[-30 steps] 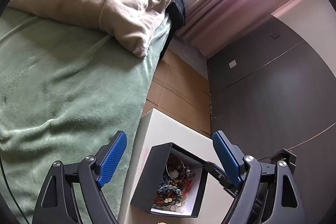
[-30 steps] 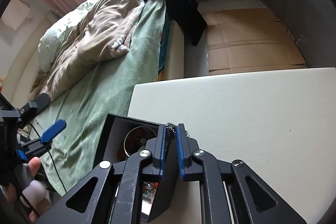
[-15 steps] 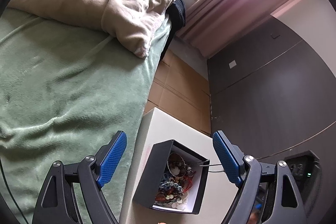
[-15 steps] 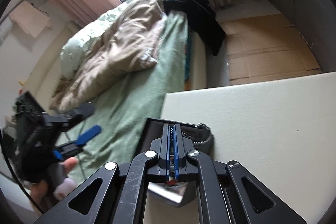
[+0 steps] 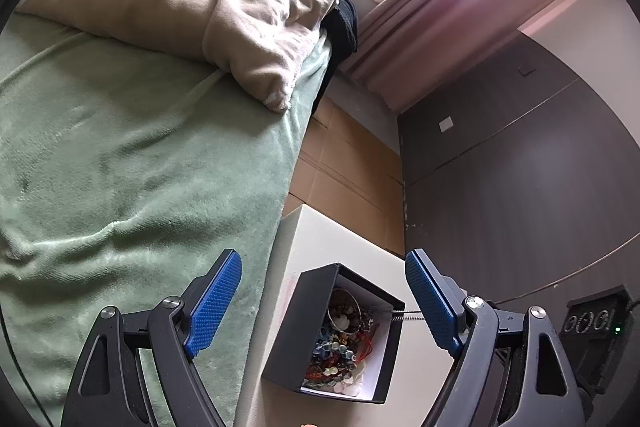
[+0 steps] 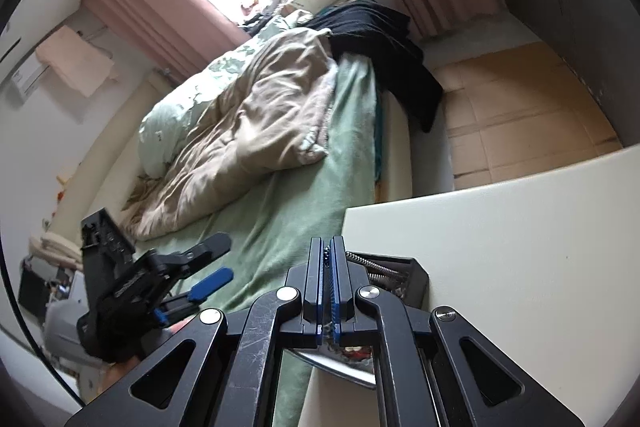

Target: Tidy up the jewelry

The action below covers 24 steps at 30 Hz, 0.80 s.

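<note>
A: So, what filled the left of the left wrist view?

B: A green blanket [image 5: 120, 155] covered the left half, with a beige duvet [image 5: 192, 7] bunched at the upper left. Low in the frame, the left gripper [image 5: 324, 295] had its jaws spread wide, gripping nothing.

A: And the jewelry?

B: Between those blue pads [image 5: 214, 301], at lower centre, sat a black box [image 5: 336, 335] on a white table [image 5: 332, 239]. Beads and bracelets [image 5: 340, 351] were heaped inside it. A thin chain [image 5: 404, 315] stretched taut from the box's right rim toward the right, passing behind the right pad.

A: What did the right wrist view show?

B: At lower left, the left gripper [image 6: 200, 267] again, open. At lower centre, the right gripper [image 6: 328, 259] was clenched on the chain [image 6: 327, 257], links showing between the pads. Just right of them a coiled metal piece [image 6: 364, 261] lay at the box [image 6: 416, 279] edge. The table [image 6: 520, 247] filled the right.
</note>
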Each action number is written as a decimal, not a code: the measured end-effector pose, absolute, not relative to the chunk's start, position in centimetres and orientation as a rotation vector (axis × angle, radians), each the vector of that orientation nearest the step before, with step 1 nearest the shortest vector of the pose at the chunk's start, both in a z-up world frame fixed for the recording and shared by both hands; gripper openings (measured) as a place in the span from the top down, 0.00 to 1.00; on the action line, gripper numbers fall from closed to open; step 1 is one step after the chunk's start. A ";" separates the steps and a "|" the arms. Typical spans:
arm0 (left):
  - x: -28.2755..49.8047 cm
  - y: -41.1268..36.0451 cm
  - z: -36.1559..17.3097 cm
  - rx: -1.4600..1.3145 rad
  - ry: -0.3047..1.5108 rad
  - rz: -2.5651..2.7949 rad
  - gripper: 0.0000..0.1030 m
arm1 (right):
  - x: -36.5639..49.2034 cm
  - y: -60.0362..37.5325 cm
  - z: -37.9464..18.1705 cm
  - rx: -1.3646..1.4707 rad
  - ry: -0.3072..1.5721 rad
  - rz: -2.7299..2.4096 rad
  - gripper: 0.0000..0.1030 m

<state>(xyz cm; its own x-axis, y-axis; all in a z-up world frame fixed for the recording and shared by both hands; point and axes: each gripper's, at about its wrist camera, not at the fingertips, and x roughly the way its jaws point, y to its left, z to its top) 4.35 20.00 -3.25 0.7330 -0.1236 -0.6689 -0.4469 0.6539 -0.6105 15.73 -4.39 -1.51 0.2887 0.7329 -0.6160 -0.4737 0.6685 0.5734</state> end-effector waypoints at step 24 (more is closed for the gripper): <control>4.0 13.2 -1.2 -0.577 0.823 0.163 0.17 | 15.4 -10.1 -2.2 0.225 1.074 0.641 0.46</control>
